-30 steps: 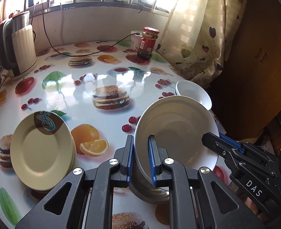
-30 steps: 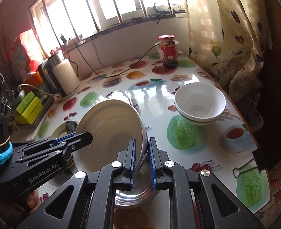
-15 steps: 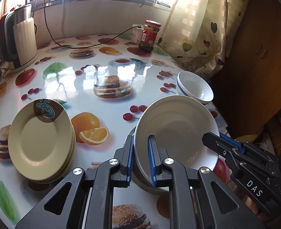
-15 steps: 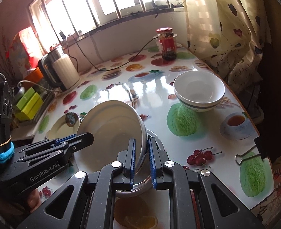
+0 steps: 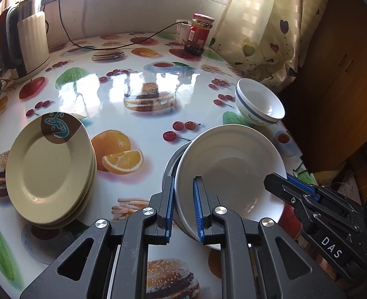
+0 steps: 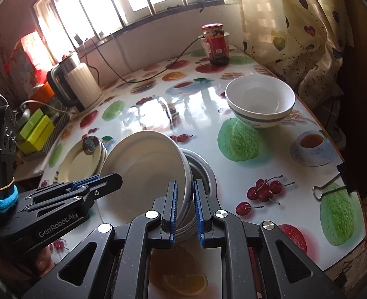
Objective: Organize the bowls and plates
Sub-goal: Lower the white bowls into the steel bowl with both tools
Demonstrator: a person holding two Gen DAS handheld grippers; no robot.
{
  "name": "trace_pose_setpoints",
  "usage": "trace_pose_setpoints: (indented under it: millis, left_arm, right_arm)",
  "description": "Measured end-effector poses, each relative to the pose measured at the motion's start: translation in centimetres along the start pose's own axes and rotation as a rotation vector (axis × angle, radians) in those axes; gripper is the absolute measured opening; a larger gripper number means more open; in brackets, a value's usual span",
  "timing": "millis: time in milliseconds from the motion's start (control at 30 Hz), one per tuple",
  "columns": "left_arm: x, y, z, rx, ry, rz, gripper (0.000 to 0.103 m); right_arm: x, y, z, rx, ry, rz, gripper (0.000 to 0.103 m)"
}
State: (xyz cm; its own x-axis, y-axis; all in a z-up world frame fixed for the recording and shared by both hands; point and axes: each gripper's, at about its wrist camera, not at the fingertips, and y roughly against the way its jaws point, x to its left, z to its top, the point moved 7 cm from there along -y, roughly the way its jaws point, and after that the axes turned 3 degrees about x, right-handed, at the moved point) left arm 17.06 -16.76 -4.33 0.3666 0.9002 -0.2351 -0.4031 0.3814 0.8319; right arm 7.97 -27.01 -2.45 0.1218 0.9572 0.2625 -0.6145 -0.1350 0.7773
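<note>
- The wide white glazed ceramic dish (image 5: 229,172) hangs tilted over a grey metal bowl (image 6: 203,174) that sits on the fruit-and-burger printed glossy table (image 5: 138,79); whether the two touch I cannot tell.
- The left gripper (image 5: 184,206) is clamped on the dish's near rim, and the right gripper (image 6: 185,211) is clamped on the opposite rim, a blue pad on each face of the wall.
- Handling, as I judge it: the dish looks stiff, smooth and breakable, and fairly weighty for rim pinches. The glaze is likely slippery against ribbed pads, so two opposite rim grips suit it, and it should go down level and slowly; metal under ceramic may chip it if dropped.
- Taking the metal bowl as landmark: a stack of cream round plates (image 5: 50,169) with a brown-and-teal mark lies well to its left, and the white bowl with a blue band (image 5: 259,107) stands beyond it, towards the heart-patterned curtain (image 5: 265,39).
- Count: one white dish held; one metal bowl; cream plates, about three by their edges, the exact number unclear; the banded bowl seems to be two nested, judging by a double rim in the left view.
- Also one red-lidded glass jar (image 5: 199,33) and one white-and-steel electric kettle (image 5: 26,37), both far behind the metal bowl.
</note>
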Motion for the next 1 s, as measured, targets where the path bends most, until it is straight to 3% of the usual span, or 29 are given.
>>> trace_pose_setpoints:
  millis: [1000]
  left_arm:
    - [-0.17, -0.63, -0.01, 0.023, 0.004, 0.003, 0.016]
  right_arm:
    - [-0.37, -1.01, -0.44, 0.019, -0.012, 0.003, 0.016]
